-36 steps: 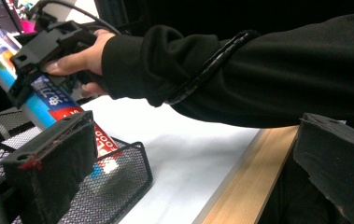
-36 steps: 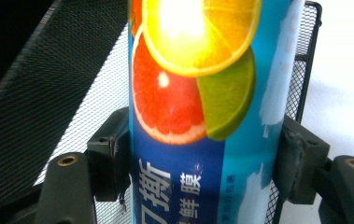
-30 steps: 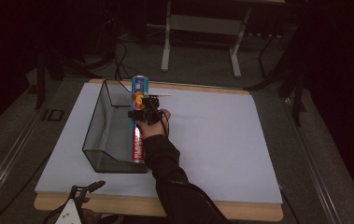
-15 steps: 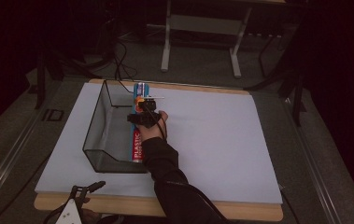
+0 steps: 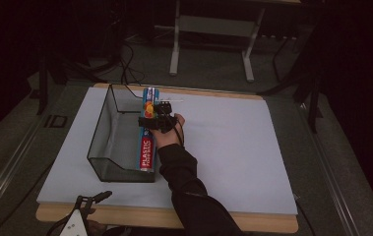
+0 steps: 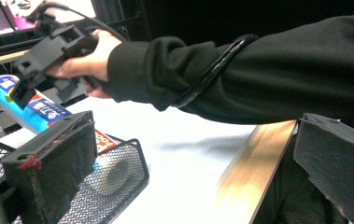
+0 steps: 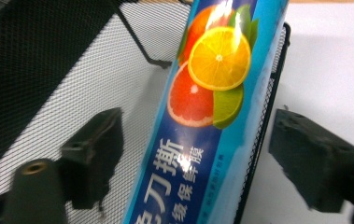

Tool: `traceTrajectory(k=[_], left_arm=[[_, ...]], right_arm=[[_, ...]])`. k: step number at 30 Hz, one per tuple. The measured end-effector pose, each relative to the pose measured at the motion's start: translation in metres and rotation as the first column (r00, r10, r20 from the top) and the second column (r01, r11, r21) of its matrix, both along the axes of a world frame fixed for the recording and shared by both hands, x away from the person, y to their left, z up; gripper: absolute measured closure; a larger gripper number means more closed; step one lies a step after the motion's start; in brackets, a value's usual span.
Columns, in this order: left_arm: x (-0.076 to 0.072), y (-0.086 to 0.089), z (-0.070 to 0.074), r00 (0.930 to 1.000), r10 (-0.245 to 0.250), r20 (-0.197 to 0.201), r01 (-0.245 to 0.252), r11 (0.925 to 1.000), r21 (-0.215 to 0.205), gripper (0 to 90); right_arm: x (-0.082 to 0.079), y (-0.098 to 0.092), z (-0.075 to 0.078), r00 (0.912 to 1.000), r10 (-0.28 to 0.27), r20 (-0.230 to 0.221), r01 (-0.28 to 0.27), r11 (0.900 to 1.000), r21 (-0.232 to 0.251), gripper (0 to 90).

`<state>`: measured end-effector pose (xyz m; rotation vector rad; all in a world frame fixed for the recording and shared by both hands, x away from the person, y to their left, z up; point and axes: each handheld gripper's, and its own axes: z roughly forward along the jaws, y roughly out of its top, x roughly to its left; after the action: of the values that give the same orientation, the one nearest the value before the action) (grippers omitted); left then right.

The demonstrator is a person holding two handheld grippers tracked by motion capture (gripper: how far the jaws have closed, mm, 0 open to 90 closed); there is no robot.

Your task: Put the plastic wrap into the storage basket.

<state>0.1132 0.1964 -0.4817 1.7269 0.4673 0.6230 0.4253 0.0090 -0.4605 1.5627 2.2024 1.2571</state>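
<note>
Blue plastic-wrap box (image 5: 148, 129) is lying along the mesh basket's (image 5: 106, 142) near wall, directly between your right tongs (image 7: 195, 156), whose jaws are standing apart on either side without touching it. Your left tongs (image 5: 91, 201) are waiting gaping wide at the surface's (image 5: 233, 142) near edge.

Overhead view; two close claw views

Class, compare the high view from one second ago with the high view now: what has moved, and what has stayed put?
Little changed. The right gripper has stayed over the plastic wrap roll, which has kept leaning on the mesh basket's right rim. Its jaws are apart now, one on each side of the roll. The left gripper has stayed at the table's near edge.
</note>
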Motion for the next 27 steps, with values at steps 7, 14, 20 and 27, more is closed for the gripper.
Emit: traceTrajectory(k=[7, 14, 20, 27], left_arm=[[0.0, -0.001, -0.001, 1.0, 0.0, -0.004, 0.0, 1.0, 0.005, 0.2], [0.001, -0.002, -0.001, 1.0, 0.001, -0.008, -0.001, 0.9999, 0.012, 0.2], [0.001, -0.002, -0.002, 0.9999, 0.003, -0.01, -0.003, 0.9999, 0.014, 0.2], [0.001, -0.003, -0.002, 0.9999, 0.003, -0.011, -0.003, 0.9998, 0.017, 0.2]], right_arm=[[-0.012, -0.025, 0.01, 0.996, 0.067, 0.059, -0.065, 0.997, -0.044, 15.0], [-0.019, -0.05, 0.011, 0.9902, 0.114, 0.08, -0.105, 0.988, -0.112, 14.9], [-0.027, -0.076, 0.018, 0.9865, 0.13, 0.1, -0.117, 0.985, -0.124, 14.9], [-0.041, -0.108, 0.021, 0.9823, 0.148, 0.115, -0.132, 0.982, -0.132, 14.6]])
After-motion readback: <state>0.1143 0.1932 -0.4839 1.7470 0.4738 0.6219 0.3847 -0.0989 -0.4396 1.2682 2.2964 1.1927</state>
